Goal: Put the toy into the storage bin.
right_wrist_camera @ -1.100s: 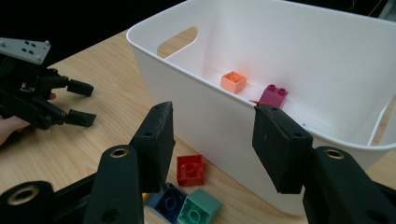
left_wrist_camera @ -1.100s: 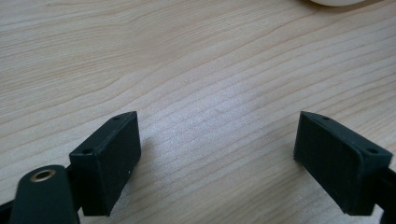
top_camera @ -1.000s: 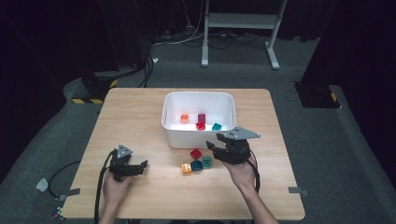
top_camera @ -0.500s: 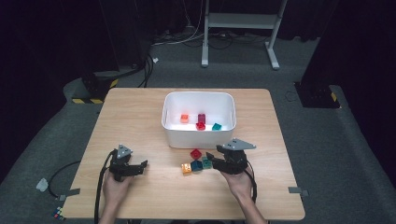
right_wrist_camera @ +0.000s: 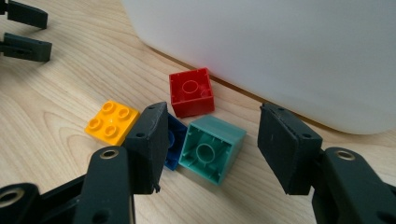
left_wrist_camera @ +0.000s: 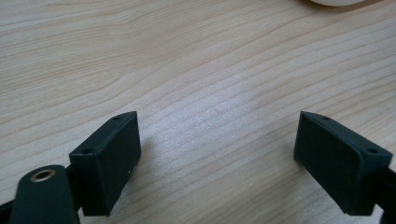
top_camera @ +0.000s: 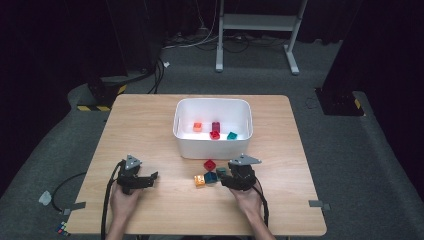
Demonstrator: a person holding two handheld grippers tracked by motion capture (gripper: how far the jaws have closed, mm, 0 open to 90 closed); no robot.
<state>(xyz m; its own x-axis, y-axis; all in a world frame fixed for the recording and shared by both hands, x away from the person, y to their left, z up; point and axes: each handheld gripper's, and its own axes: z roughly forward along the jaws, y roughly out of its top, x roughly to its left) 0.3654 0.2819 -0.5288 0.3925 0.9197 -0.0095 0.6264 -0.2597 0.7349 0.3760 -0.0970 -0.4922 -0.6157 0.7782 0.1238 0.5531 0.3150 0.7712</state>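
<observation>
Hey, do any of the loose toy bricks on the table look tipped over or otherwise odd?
Yes. The teal plastic brick between the right gripper's open jaws lies tipped, hollow underside showing. The red plastic brick beside the white plastic bin also shows its underside. The yellow plastic brick sits studs up.

Low over the table, my right gripper (top_camera: pixel 226 179), a black two-jaw tool with a grey three-cornered plate on top, has just been opening its jaws; they stand apart around a block without pressing it. My left gripper (top_camera: pixel 151 177), its black twin, rests level in my left hand (top_camera: pixel 123 199), jaws spread wide and holding nothing. Both forearms reach in from the near edge.
</observation>
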